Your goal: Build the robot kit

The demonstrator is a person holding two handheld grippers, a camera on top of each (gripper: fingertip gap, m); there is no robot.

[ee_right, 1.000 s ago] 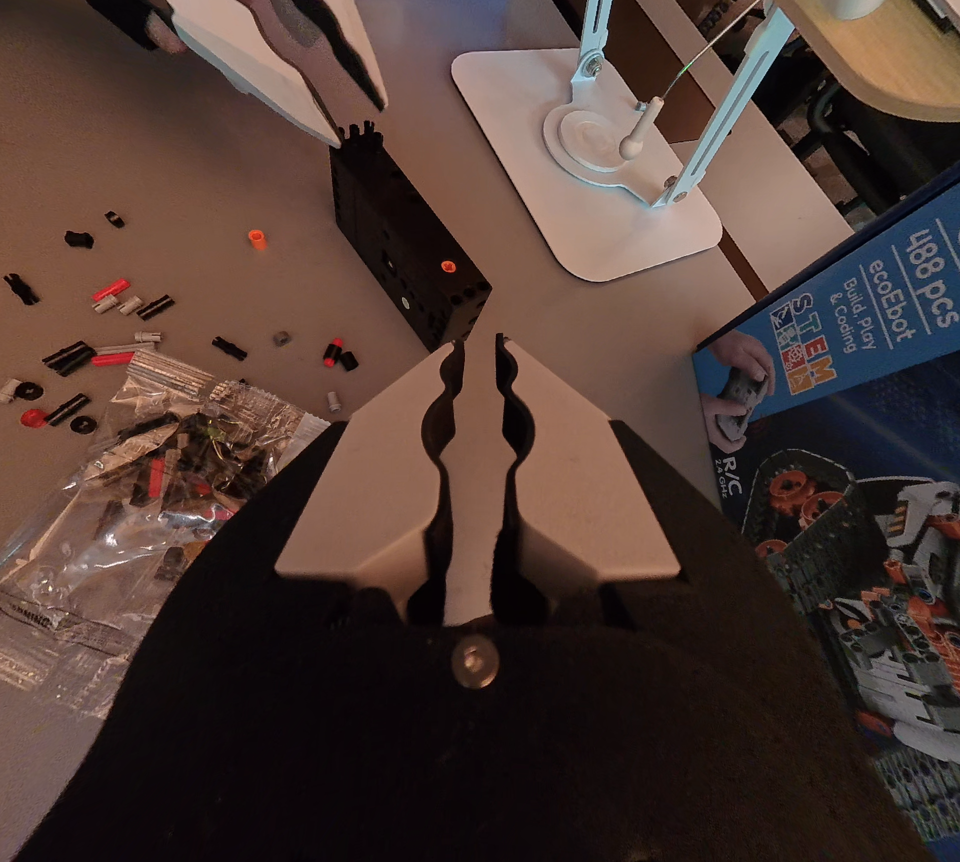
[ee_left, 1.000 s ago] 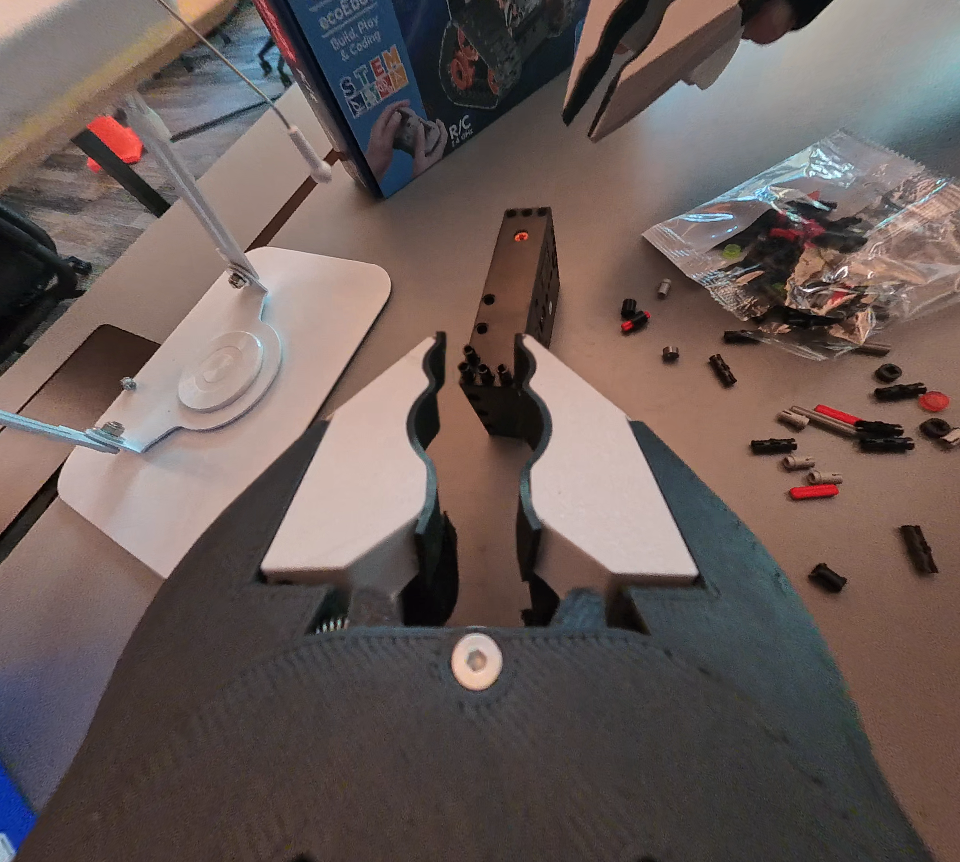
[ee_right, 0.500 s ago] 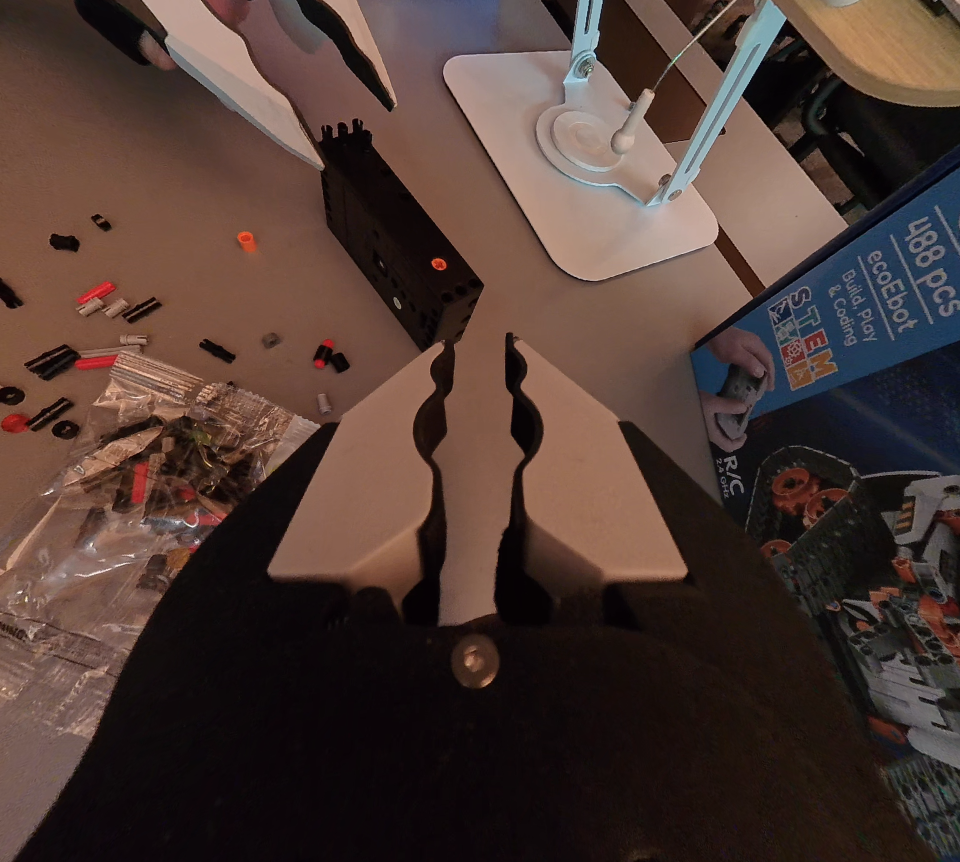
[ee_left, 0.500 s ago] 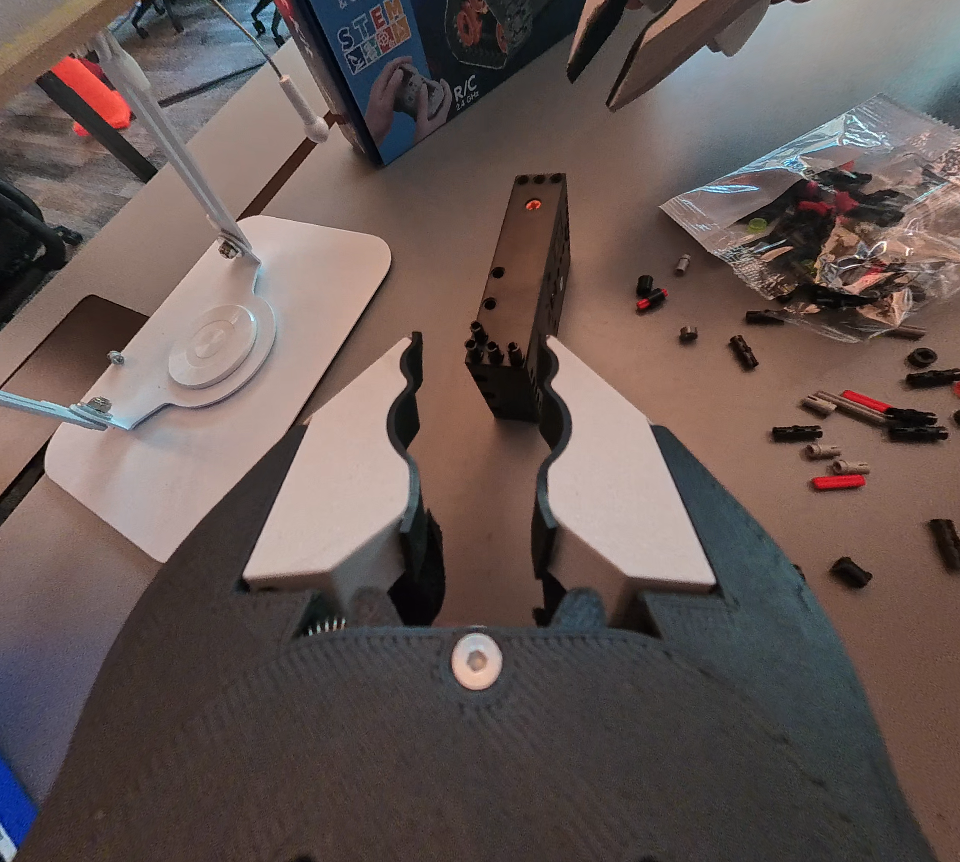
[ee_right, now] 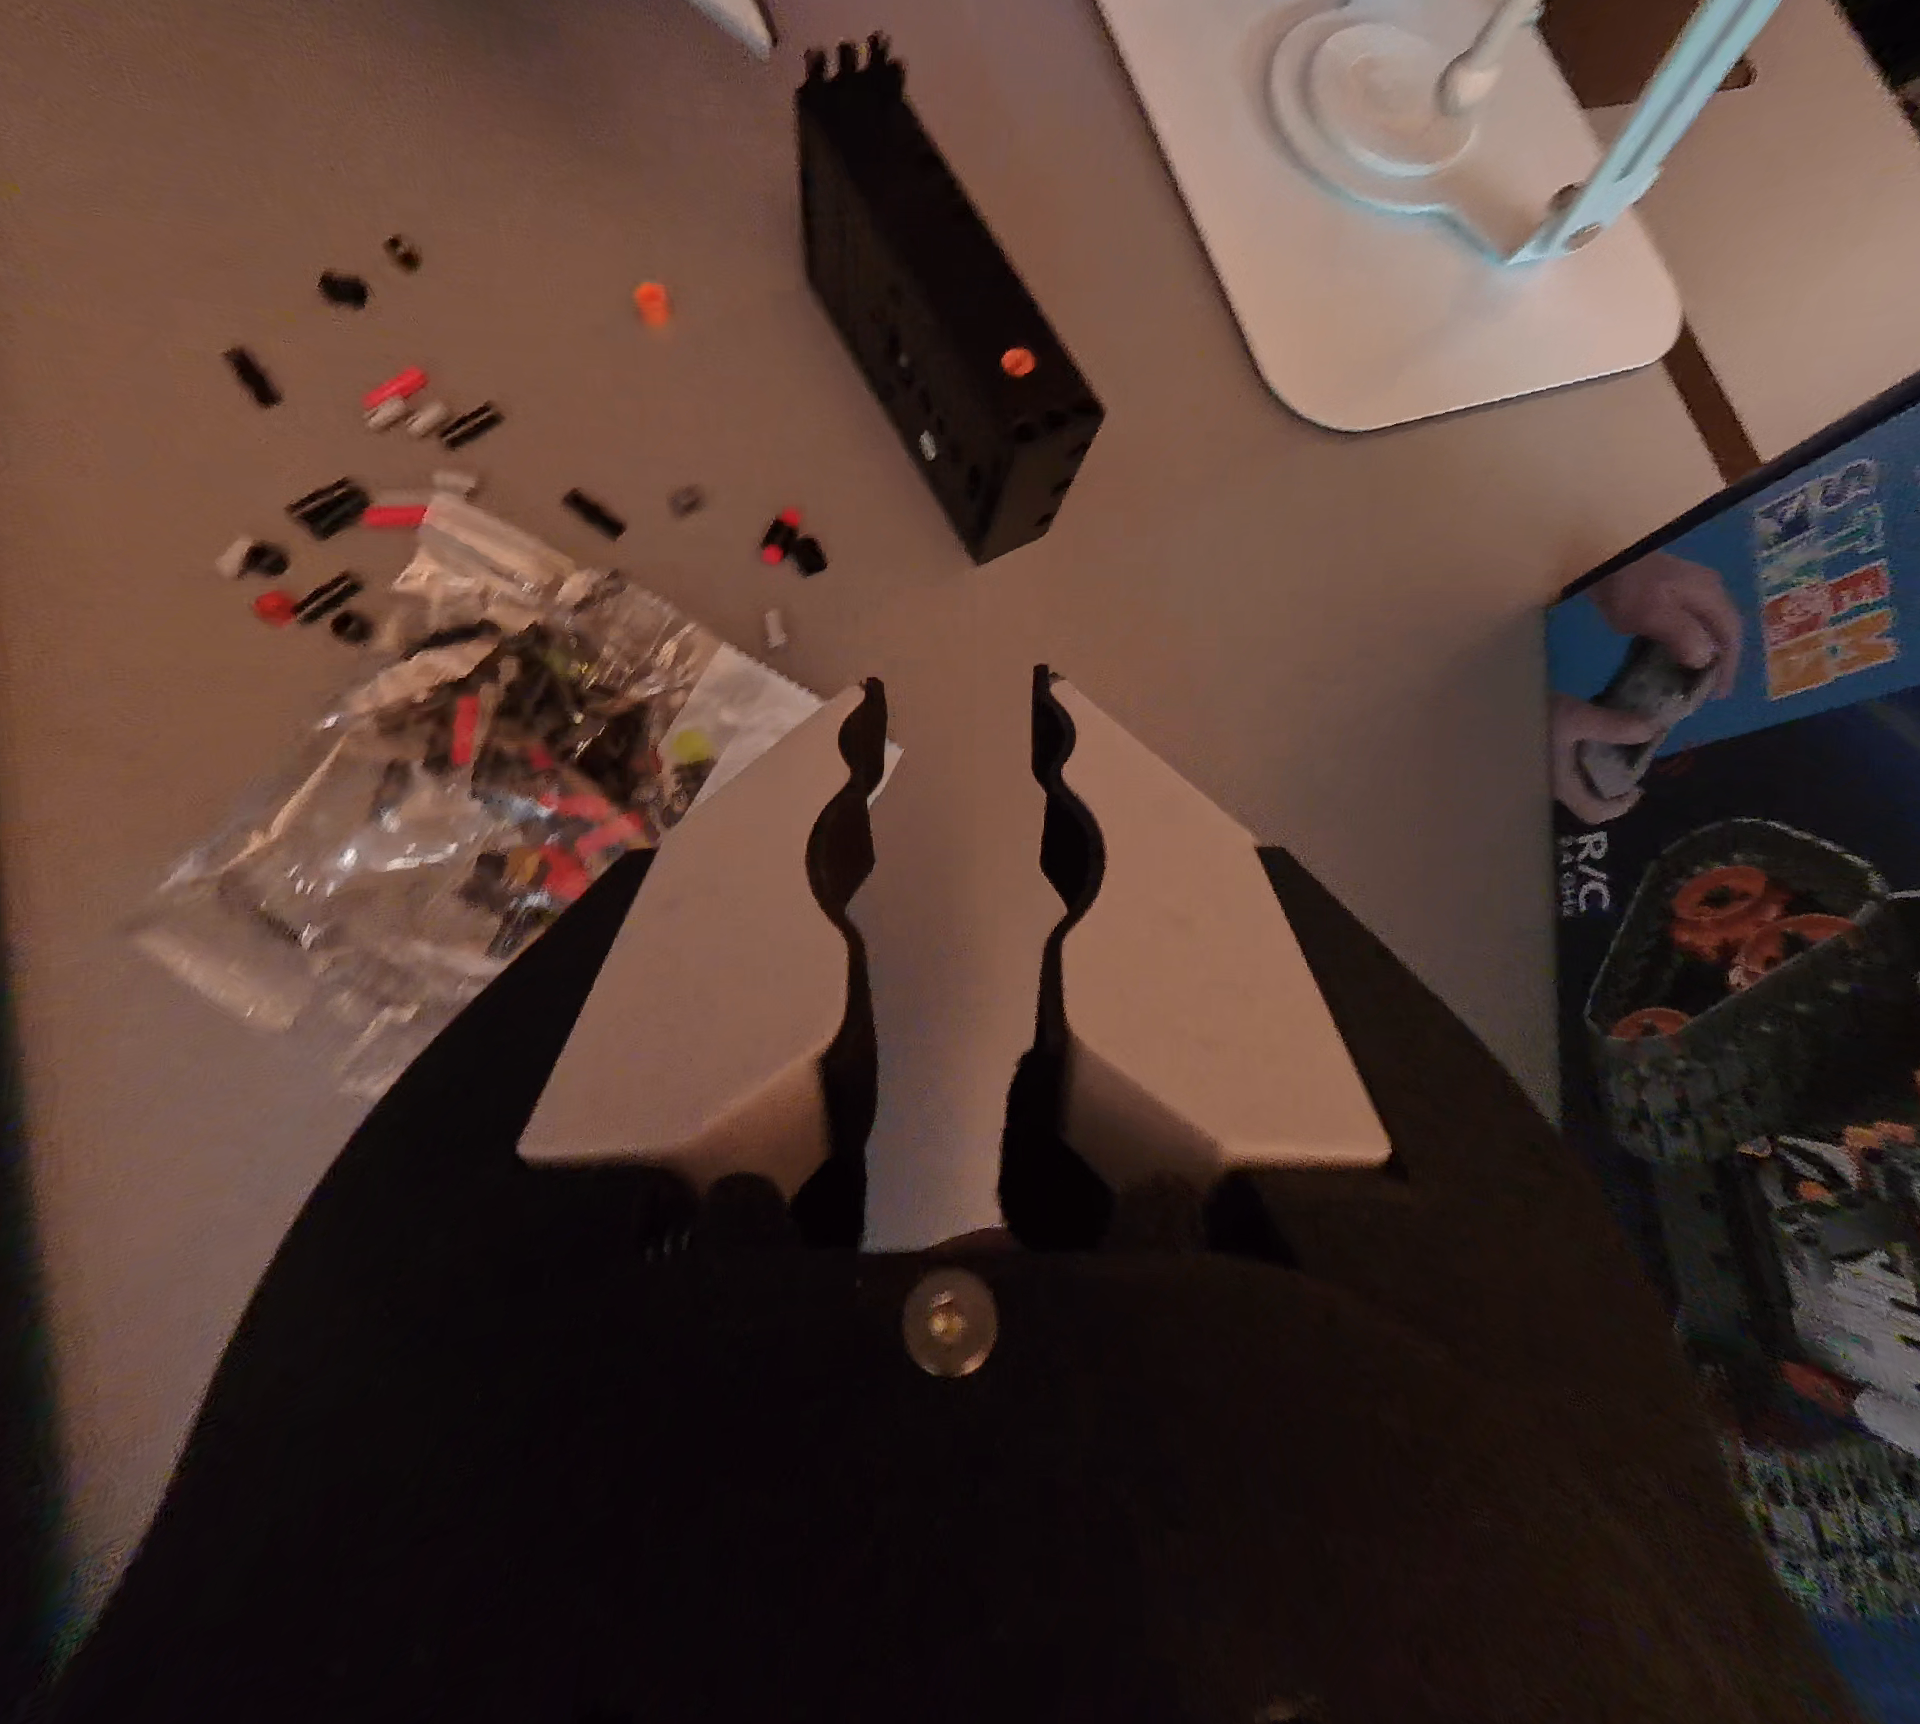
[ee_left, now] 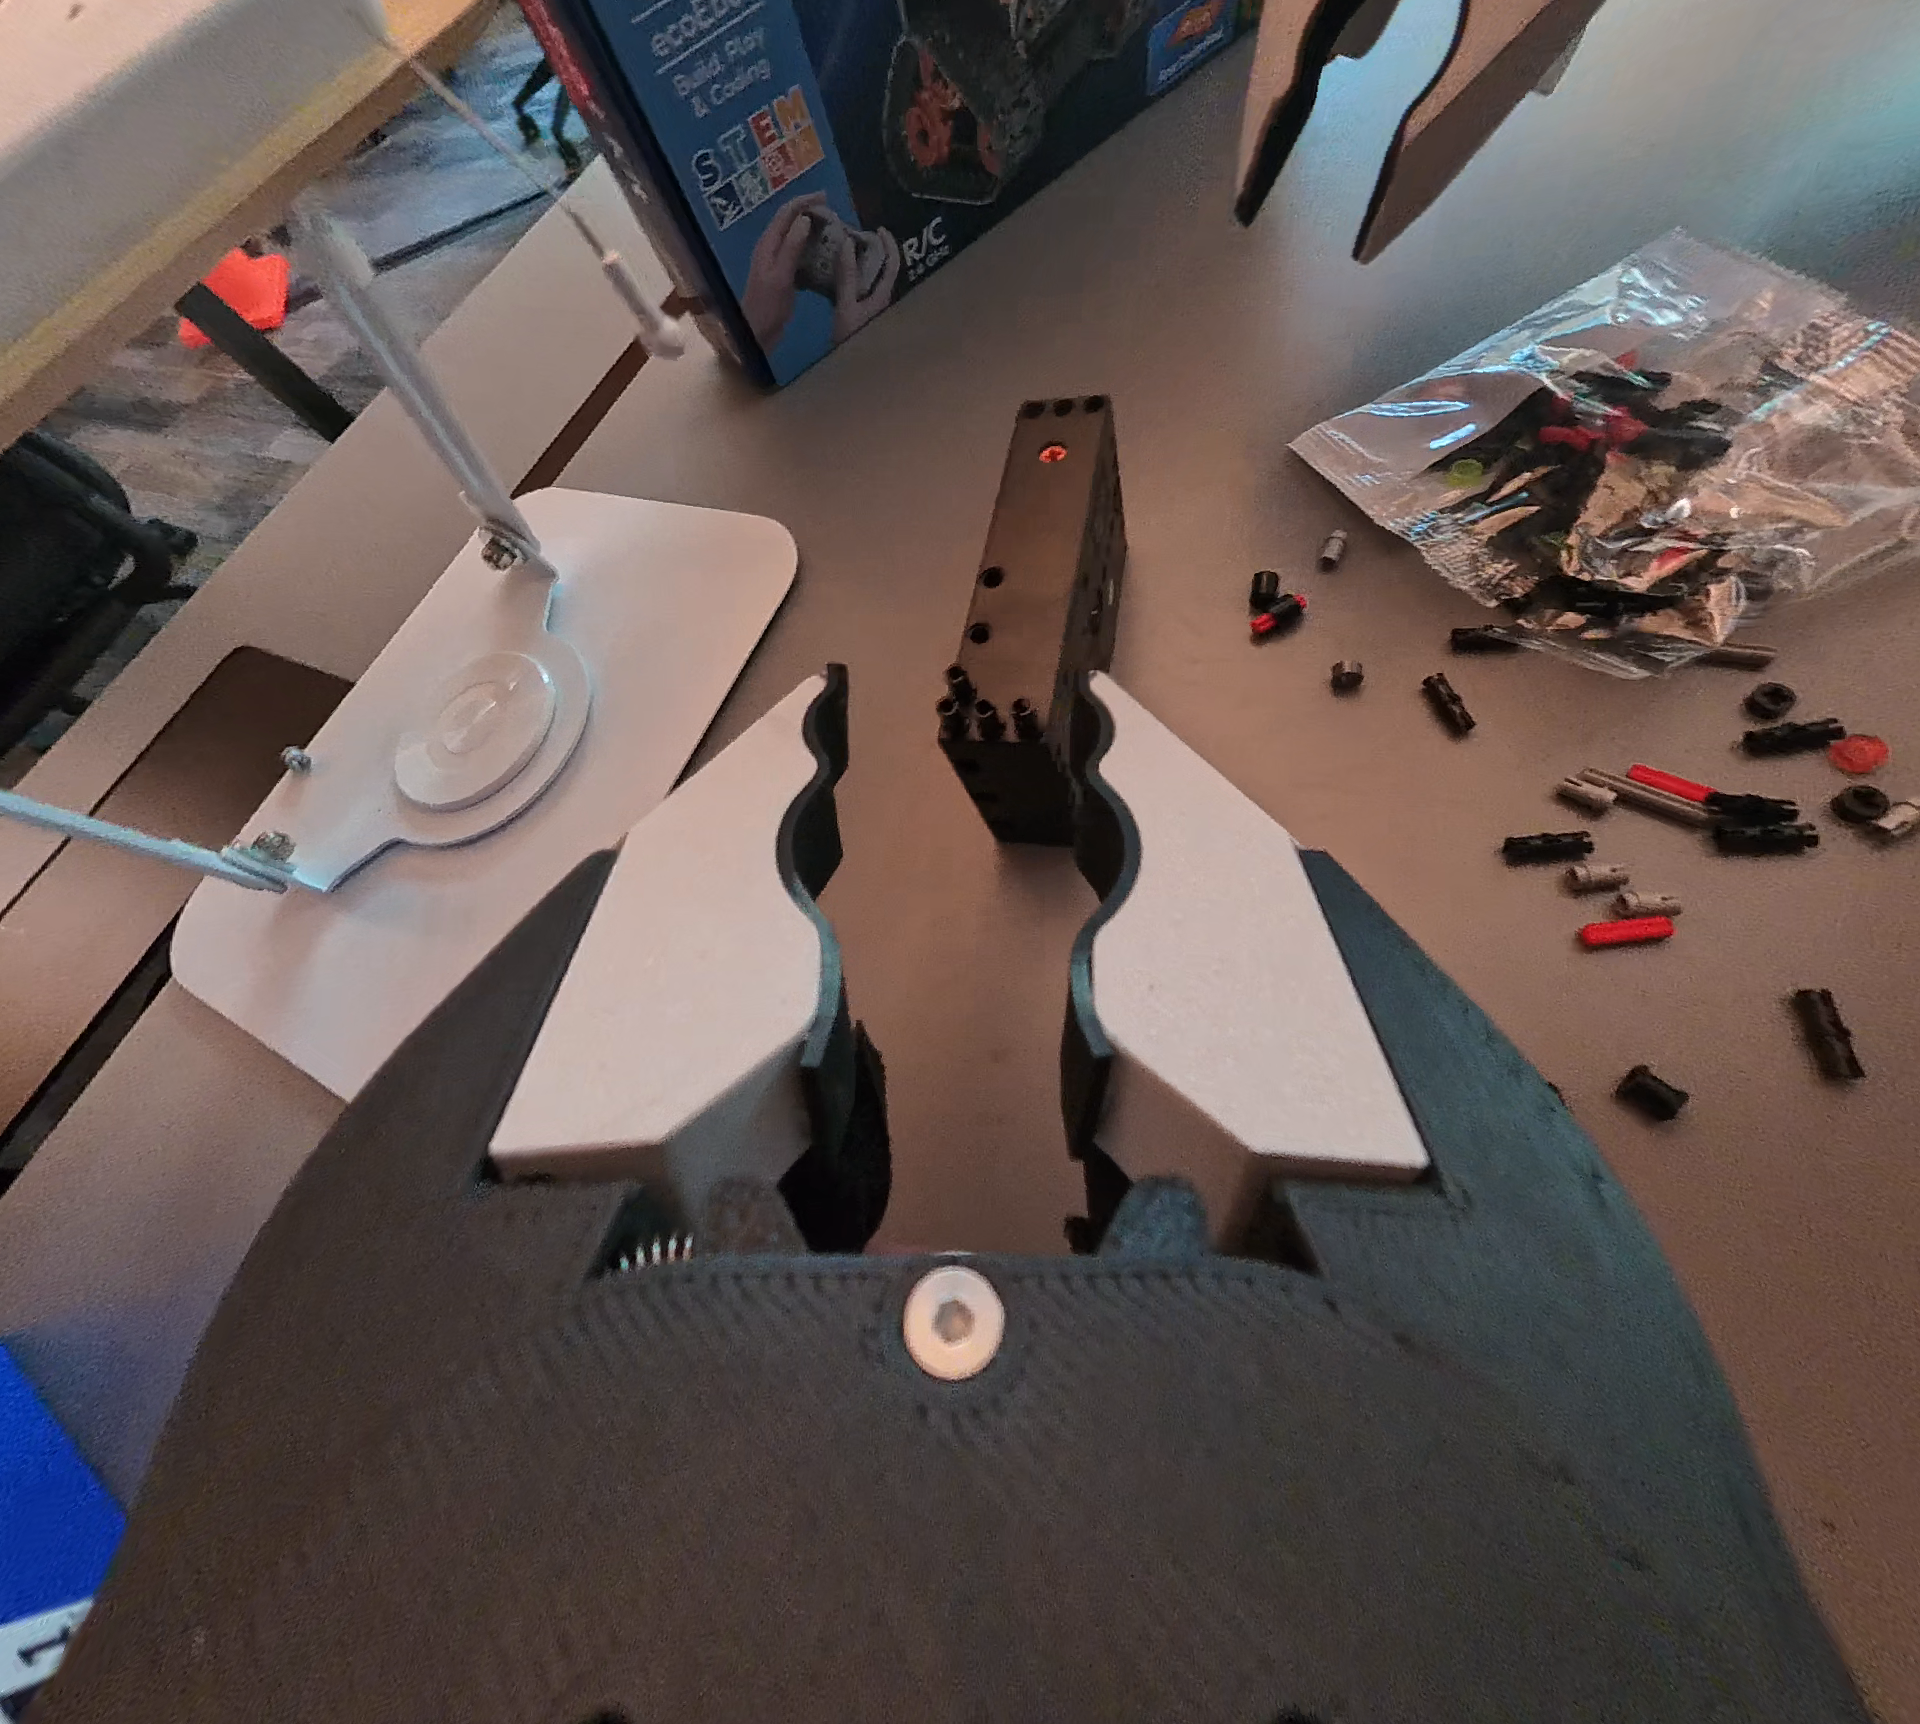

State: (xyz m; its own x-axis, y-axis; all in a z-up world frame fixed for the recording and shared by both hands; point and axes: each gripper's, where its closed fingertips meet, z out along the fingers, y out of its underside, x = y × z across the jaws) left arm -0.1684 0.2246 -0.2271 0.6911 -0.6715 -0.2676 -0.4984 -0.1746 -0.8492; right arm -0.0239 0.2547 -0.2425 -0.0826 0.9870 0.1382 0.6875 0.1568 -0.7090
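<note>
Black plastic makes up the long block (ee_left: 1049, 604) lying on the grey table (ee_left: 935, 344), mid-frame in the left wrist view, with a row of small pegs at its near end and an orange dot near its far end. The left gripper (ee_left: 961, 687) sits low at that near end with its fingers spread wide; the right-hand finger (ee_left: 1195, 864) is just beside or touching the block's side, I cannot tell which, and the other stands clear of it. The right gripper (ee_right: 951, 682) hangs above bare table at the centre of its own view, fingers apart with nothing between them, well short of the block. A clear bag of small parts (ee_right: 447, 770) lies at its lower left, and loose black, red and grey pins (ee_left: 1683, 822) are scattered at the right of the left wrist view. A white lamp base (ee_left: 499, 739) rests at the left of that frame, and a blue toy box (ee_left: 831, 64) stands at the top. A blue bin corner (ee_left: 42, 1518) shows at the lower left edge
</note>
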